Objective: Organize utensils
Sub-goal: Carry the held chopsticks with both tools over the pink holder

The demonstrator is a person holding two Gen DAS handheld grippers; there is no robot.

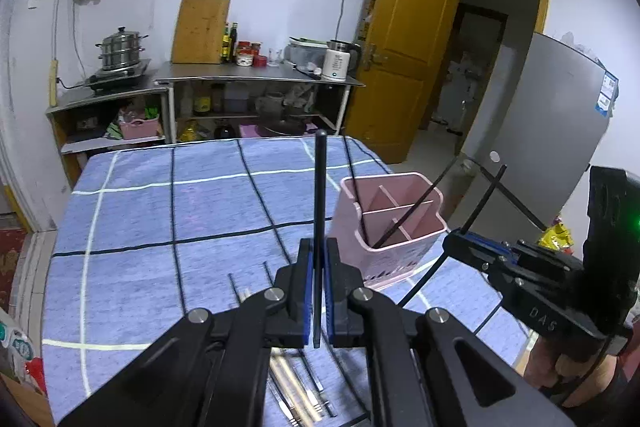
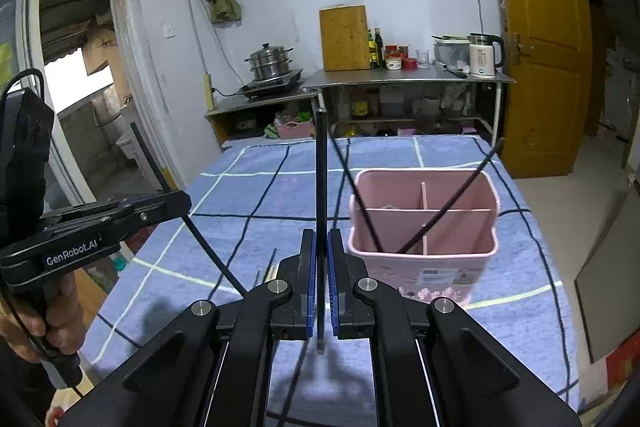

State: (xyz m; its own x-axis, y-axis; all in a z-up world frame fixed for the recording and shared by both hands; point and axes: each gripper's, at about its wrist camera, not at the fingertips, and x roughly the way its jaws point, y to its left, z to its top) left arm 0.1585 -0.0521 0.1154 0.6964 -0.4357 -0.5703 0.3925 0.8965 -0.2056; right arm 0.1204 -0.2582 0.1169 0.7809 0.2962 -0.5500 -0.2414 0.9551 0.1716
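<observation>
My left gripper (image 1: 318, 259) is shut on a black chopstick (image 1: 320, 195) that stands upright, left of the pink utensil holder (image 1: 400, 259). My right gripper (image 2: 321, 251) is shut on another black chopstick (image 2: 321, 179), upright too, left of the same holder (image 2: 424, 267). Two black chopsticks (image 2: 448, 207) lean crossed inside the holder's compartments. Each gripper shows in the other's view: the right one (image 1: 472, 247) beside the holder, the left one (image 2: 176, 203) over the table's left edge. More utensils (image 1: 296, 387) lie on the cloth under my left gripper.
The table is covered by a blue checked cloth (image 1: 160, 211). Behind it stand metal shelves (image 1: 256, 79) with a steamer pot, cutting board, bottles and kettle. A yellow door (image 1: 404, 43) and a grey fridge (image 1: 540, 131) are at the right.
</observation>
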